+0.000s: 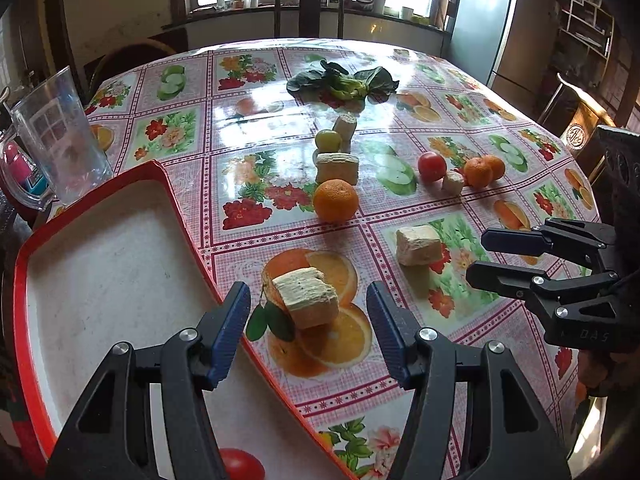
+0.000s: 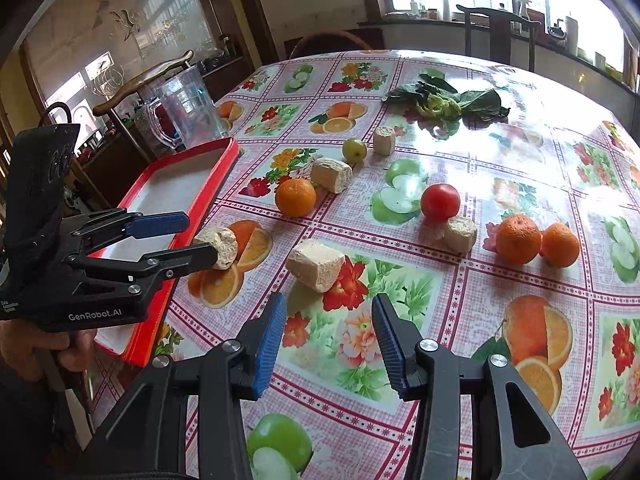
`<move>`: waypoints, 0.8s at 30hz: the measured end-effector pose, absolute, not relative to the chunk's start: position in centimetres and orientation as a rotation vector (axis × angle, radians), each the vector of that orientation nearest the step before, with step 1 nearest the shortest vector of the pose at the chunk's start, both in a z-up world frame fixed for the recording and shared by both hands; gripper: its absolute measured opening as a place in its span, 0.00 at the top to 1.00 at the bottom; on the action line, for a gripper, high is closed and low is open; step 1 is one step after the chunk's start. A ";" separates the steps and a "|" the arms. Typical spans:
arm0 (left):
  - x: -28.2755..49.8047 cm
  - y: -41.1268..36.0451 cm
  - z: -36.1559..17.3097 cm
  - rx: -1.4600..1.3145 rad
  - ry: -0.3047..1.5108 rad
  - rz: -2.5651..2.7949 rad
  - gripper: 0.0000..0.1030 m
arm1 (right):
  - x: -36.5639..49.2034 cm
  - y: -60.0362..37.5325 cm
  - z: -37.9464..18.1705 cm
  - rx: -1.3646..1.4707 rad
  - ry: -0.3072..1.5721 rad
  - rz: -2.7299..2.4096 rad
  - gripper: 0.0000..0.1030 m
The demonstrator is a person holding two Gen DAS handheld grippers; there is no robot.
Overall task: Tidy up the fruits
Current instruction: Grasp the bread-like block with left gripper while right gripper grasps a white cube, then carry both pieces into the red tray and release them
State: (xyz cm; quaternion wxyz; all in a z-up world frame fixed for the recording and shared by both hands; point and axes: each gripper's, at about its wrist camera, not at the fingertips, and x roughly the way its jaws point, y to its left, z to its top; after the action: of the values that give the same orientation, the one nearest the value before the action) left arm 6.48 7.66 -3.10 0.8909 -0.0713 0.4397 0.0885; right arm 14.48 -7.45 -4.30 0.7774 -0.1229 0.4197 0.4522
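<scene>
My left tool (image 1: 308, 320) released over near pale block (image 1: 308, 298) beside red tray (image 1: 100, 264); right tool (image 2: 328, 340) released, empty. Picking step; next: reach orange (image 1: 335, 200), clench gently.

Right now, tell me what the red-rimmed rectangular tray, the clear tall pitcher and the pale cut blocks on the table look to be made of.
Red-rimmed rectangular tray: probably plastic or enamelled metal; glossy red rim, dull scuffed white floor.
Clear tall pitcher: likely plastic; transparent, slightly hazy walls with a moulded handle.
Pale cut blocks: fibrous and porous, matte cream, rough layered faces; the material itself is unclear.
</scene>
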 end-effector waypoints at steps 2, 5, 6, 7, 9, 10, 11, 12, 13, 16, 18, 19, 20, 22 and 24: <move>7.0 8.0 -3.5 -0.151 0.931 0.179 0.42 | 14.9 -6.8 -4.6 -0.271 0.914 0.984 0.55; 7.6 8.4 -3.8 -0.159 0.950 0.164 0.42 | 15.5 -5.6 -5.1 -0.287 0.922 0.992 0.55; 7.8 8.5 -3.9 -0.157 0.960 0.160 0.44 | 15.6 -5.2 -5.3 -0.294 0.924 0.994 0.55; 8.0 8.4 -4.1 -0.156 0.970 0.155 0.45 | 15.7 -4.9 -5.6 -0.301 0.925 0.997 0.55; 8.1 8.1 -4.2 -0.132 0.979 0.153 0.51 | 15.9 -4.2 -5.9 -0.305 0.929 1.006 0.57; 8.2 8.0 -4.5 -0.132 0.999 0.140 0.60 | 16.0 -3.9 -6.2 -0.309 0.933 1.006 0.57; 8.4 8.0 -4.8 -0.136 1.022 0.130 0.63 | 15.9 -3.8 -6.2 -0.315 0.922 1.001 0.59; 8.5 8.0 -4.9 -0.133 1.024 0.125 0.64 | 15.8 -3.7 -6.2 -0.325 0.910 0.995 0.62; 8.5 8.1 -4.9 -0.137 1.026 0.121 0.64 | 15.8 -3.6 -6.2 -0.333 0.909 0.991 0.73; 8.4 8.2 -4.8 -0.140 1.023 0.117 0.64 | 15.4 -4.0 -6.1 -0.320 0.912 1.000 0.73; 8.2 8.2 -4.7 -0.144 1.017 0.114 0.65 | 14.9 -4.5 -5.7 -0.320 0.904 1.001 0.73; 8.0 8.2 -4.6 -0.144 1.007 0.114 0.65 | 14.7 -4.8 -5.5 -0.318 0.901 1.001 0.73; 7.8 8.1 -4.4 -0.141 0.995 0.116 0.65 | 14.5 -5.1 -5.2 -0.315 0.897 1.002 0.73; 7.2 8.0 -4.0 -0.134 0.980 0.121 0.65 | 14.1 -5.7 -4.6 -0.307 0.887 1.005 0.73; 6.6 8.0 -3.5 -0.152 0.961 0.117 0.65 | 13.7 -6.2 -3.9 -0.299 0.877 1.009 0.73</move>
State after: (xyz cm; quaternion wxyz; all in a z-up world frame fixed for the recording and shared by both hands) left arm 6.58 7.96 -3.52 0.8825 -0.0730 0.4613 0.0560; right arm 13.69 -6.23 -3.91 0.7744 -0.1381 0.4050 0.4661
